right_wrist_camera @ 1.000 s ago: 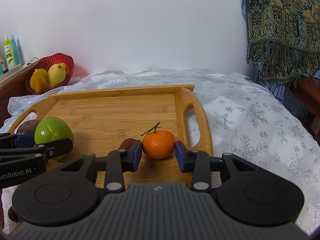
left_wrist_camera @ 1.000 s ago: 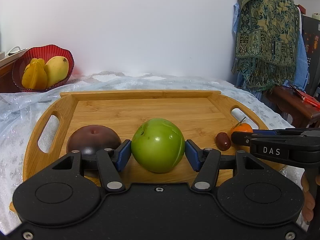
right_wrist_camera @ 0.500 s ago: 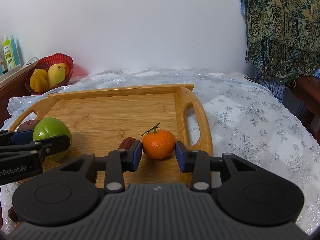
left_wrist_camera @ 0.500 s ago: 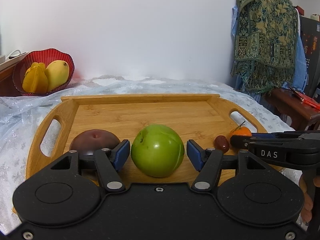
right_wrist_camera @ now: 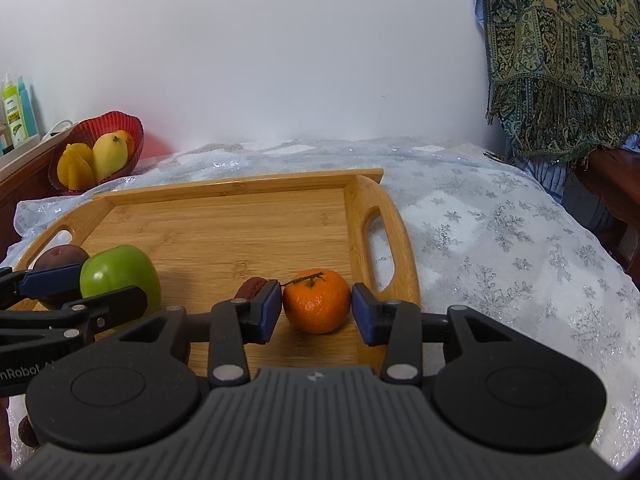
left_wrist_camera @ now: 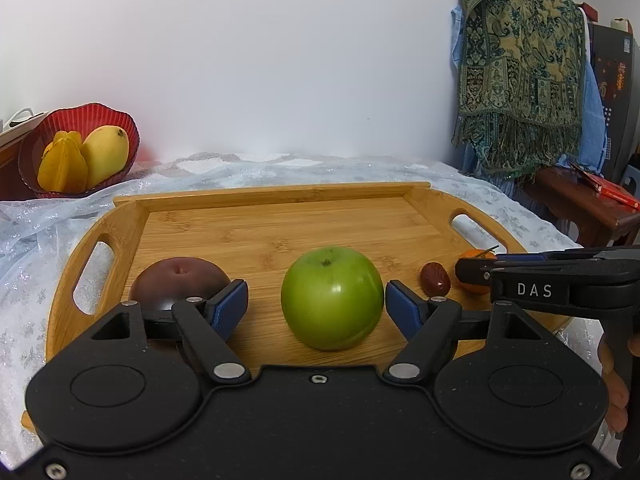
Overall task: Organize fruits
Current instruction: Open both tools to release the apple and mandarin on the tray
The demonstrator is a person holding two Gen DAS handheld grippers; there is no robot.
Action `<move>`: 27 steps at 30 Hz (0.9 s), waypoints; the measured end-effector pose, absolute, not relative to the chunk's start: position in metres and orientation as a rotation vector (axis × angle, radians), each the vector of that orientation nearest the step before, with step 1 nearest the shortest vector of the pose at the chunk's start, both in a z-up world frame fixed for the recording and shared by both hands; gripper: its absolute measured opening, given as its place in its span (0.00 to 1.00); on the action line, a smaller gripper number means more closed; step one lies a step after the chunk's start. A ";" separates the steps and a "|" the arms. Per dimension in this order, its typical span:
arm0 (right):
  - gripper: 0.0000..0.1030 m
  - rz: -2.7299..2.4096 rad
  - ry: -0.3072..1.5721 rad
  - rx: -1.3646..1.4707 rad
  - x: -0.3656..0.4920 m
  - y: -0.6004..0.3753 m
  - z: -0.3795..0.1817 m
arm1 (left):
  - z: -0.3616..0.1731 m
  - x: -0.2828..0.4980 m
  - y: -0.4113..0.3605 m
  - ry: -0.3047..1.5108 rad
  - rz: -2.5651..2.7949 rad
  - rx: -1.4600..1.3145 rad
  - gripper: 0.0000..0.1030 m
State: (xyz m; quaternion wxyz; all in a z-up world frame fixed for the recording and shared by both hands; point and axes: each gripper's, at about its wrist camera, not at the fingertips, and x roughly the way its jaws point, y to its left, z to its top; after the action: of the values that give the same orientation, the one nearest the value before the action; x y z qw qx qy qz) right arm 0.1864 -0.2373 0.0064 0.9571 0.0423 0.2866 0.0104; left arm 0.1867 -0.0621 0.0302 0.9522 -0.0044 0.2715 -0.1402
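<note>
A green apple rests on the wooden tray between the blue pads of my left gripper. Its jaws are opening, with a wide gap on the left and a thin one on the right. To its left lies a dark purple fruit, to its right a red date. In the right wrist view a tangerine sits by the tray's right handle. My right gripper straddles it with jaws opening and pads barely clear of the peel.
A red bowl with a mango and a starfruit stands at the back left. A snowflake cloth covers the table. A patterned shawl hangs at the right above a dark wooden stand. Bottles stand far left.
Left jaws spread away from the green apple, which now sits free, stem up. Right jaws widened slightly off the tangerine. Neither hand has moved.
</note>
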 end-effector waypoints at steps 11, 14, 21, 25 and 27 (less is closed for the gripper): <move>0.60 0.019 0.562 0.112 0.182 -0.239 0.009 | 0.033 0.182 -0.060 0.546 -0.296 -0.018 0.82; 0.63 0.019 0.550 0.118 0.178 -0.237 0.011 | 0.035 0.178 -0.058 0.541 -0.296 -0.020 0.84; 0.68 0.037 0.521 0.127 0.165 -0.230 0.014 | 0.043 0.166 -0.051 0.513 -0.297 -0.029 0.89; 0.72 0.048 0.502 0.127 0.156 -0.224 0.014 | 0.046 0.158 -0.045 0.505 -0.298 -0.037 0.90; 0.75 0.055 0.491 0.123 0.152 -0.222 0.015 | 0.046 0.155 -0.042 0.505 -0.299 -0.040 0.91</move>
State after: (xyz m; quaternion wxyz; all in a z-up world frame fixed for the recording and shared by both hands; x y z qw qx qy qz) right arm 0.1517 -0.2217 0.0154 0.9678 0.0608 0.2428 0.0272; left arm 0.1550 -0.0421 0.0465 0.9570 -0.0196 0.2489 -0.1475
